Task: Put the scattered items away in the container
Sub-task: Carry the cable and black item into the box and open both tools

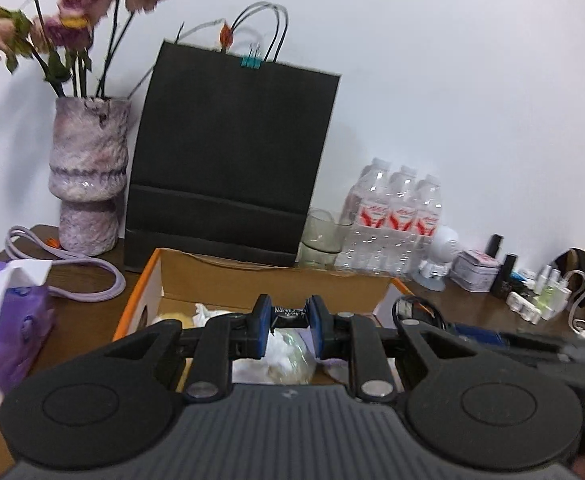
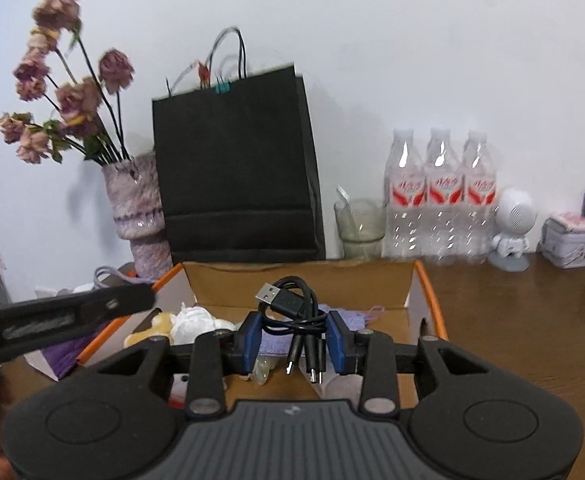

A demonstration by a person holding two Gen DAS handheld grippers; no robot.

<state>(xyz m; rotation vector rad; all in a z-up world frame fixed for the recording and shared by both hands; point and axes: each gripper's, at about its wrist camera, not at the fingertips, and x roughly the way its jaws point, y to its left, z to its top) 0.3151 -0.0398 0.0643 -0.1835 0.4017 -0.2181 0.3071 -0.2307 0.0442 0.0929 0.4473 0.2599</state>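
1. while it hangs above the open cardboard box [image 1: 252, 276], the left gripper [image 1: 288, 320] has its blue fingers [image 1: 261, 322] pinching a small black wrapped bar [image 1: 288, 315] with white lettering.
2. the right gripper [image 2: 294, 340] has its fingers [image 2: 338, 340] pinching a coiled black usb cable [image 2: 292, 304], whose plugs dangle over the same box [image 2: 304, 284].
3. inside the orange-edged box lie crumpled white tissue [image 2: 194, 320], a yellowish soft toy [image 2: 160, 326] and a purple cloth [image 2: 348, 318].
4. the box sits on a brown wooden desk [image 2: 512, 320], just in front of a black paper bag [image 1: 232, 152] with a teal binder clip [image 1: 249, 62] on its top edge.
5. left of the bag stands a mottled purple vase [image 1: 88, 184] of dried roses [image 1: 80, 4]; a lilac cable [image 1: 80, 268] and a purple tissue pack [image 1: 4, 320] lie nearer.
6. right of the bag are a glass cup [image 2: 358, 228], three shrink-wrapped water bottles [image 2: 440, 200], a small white robot figure [image 2: 512, 224] and a tin [image 2: 568, 240].
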